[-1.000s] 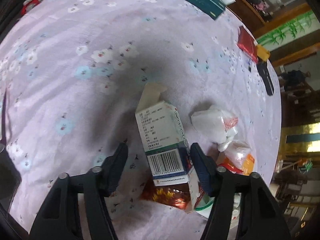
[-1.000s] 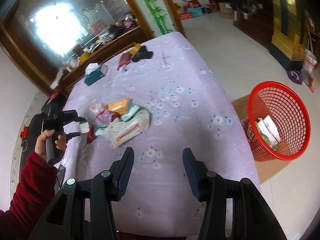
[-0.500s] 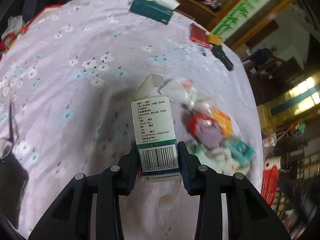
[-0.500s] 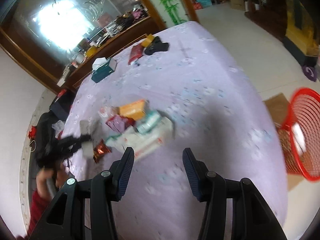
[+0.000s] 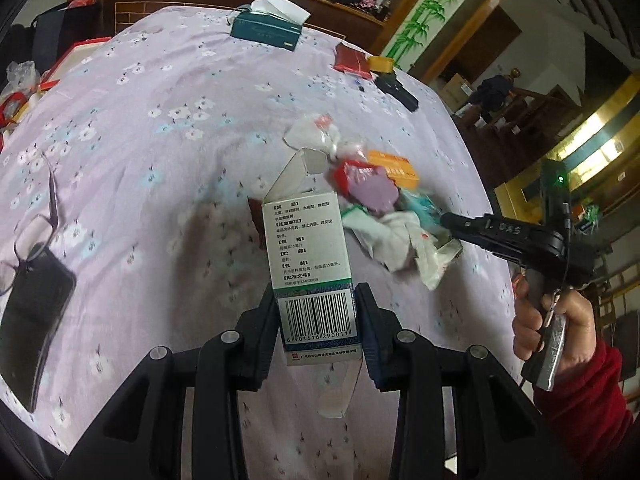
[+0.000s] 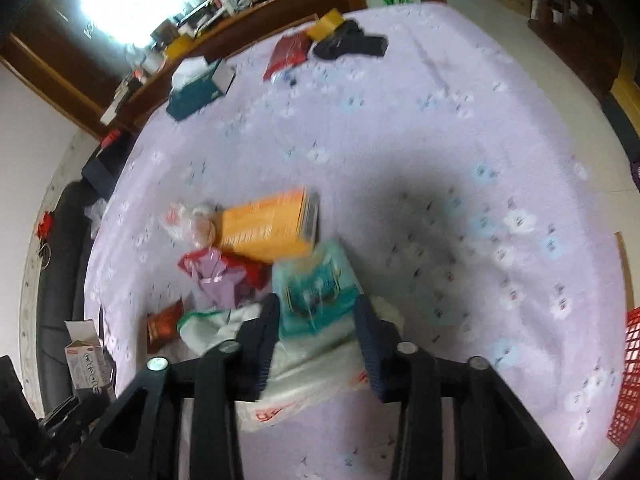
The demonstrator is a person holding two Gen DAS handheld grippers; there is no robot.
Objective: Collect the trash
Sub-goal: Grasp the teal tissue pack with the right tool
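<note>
My left gripper [image 5: 316,320] is clamped on a white cardboard medicine box with a barcode and green band [image 5: 310,264] — both fingers press its lower sides, and the box stands off the lilac flowered bedspread [image 5: 160,160] with its top flap open. Just beyond it lies the heap of trash: an orange carton [image 5: 394,166], a purple-and-red wrapper [image 5: 370,188], a teal plastic packet [image 5: 418,204] and a crumpled white plastic bag [image 5: 396,240].

From the right wrist view, my right gripper [image 6: 316,328] has its fingers spread apart, one on either side of the teal plastic packet [image 6: 320,284]; the frame is blurred, so I cannot tell whether the pads touch it. The orange carton [image 6: 268,220] sits just behind the packet, with the purple-and-red wrapper [image 6: 220,276] to its left and the white plastic bag [image 6: 304,372] beneath my fingers. A red mesh basket [image 6: 626,380] shows at the right edge — off the bed. A dark green tissue box [image 5: 266,32] rests near the far edge.
</note>
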